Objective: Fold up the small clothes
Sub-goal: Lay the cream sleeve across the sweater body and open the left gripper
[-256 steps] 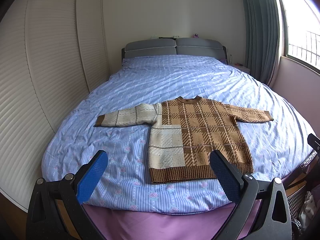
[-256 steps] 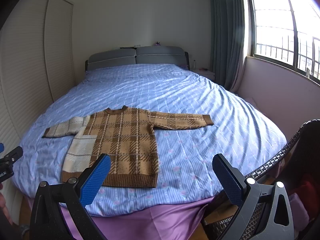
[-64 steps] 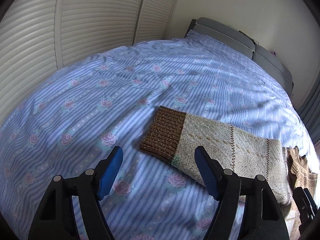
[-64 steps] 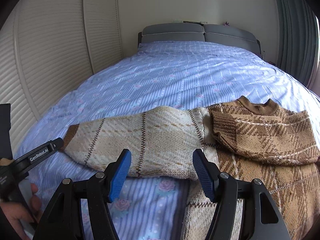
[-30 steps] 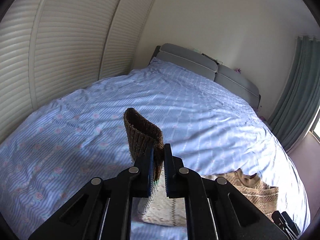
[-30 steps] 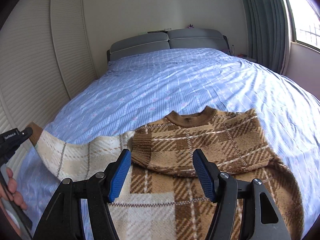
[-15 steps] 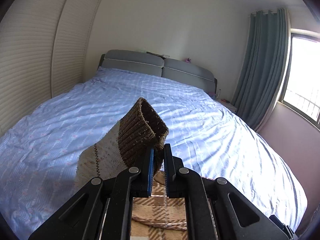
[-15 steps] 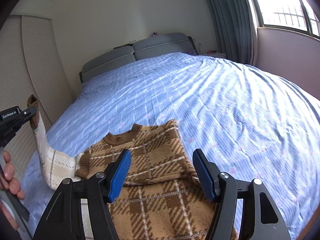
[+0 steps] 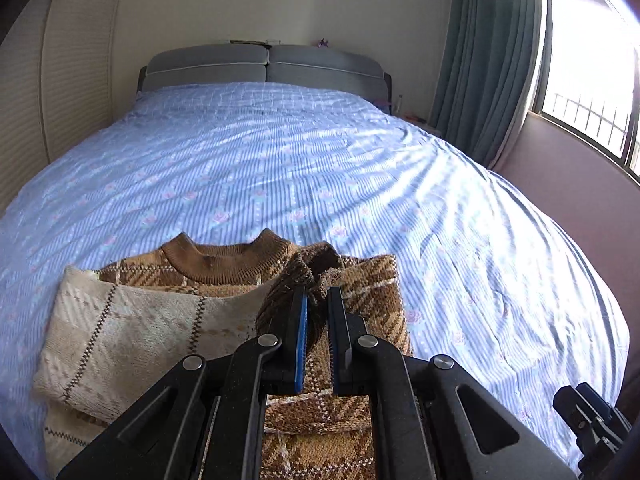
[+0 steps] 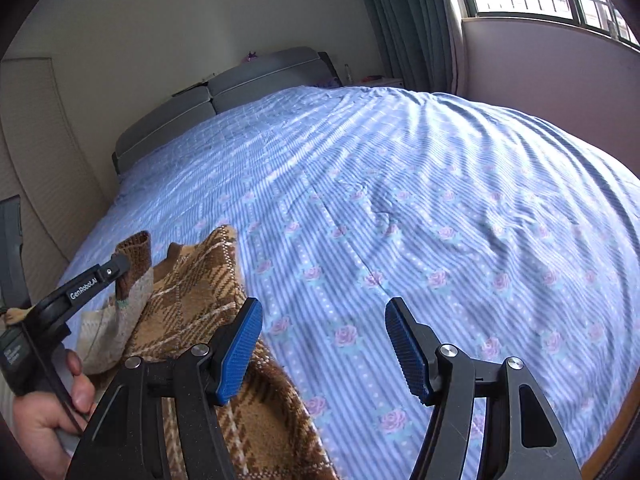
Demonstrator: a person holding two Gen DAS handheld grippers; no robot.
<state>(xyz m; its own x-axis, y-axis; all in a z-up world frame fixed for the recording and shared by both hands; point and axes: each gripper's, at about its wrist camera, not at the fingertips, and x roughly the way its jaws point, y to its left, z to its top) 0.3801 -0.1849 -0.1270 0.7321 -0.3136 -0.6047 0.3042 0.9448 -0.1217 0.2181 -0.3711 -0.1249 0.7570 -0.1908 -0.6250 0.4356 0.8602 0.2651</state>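
I had left gripper (image 9: 317, 304) pinching the sleeve cuff (image 9: 316, 264), right gripper (image 10: 324, 344) spread empty; early release risked the sleeve bunching

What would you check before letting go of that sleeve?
1. Left tongs shut on the brown ribbed cuff of the cream sleeve: ok.
2. Cuff carried over the brown plaid knitted sweater: ok.
3. Cuff resting on the sweater: cannot tell.
4. Other sleeve already folded in: ok.
5. Right tongs open, holding nothing: ok.
6. Blue striped floral bedsheet smooth: not ok, wrinkled.
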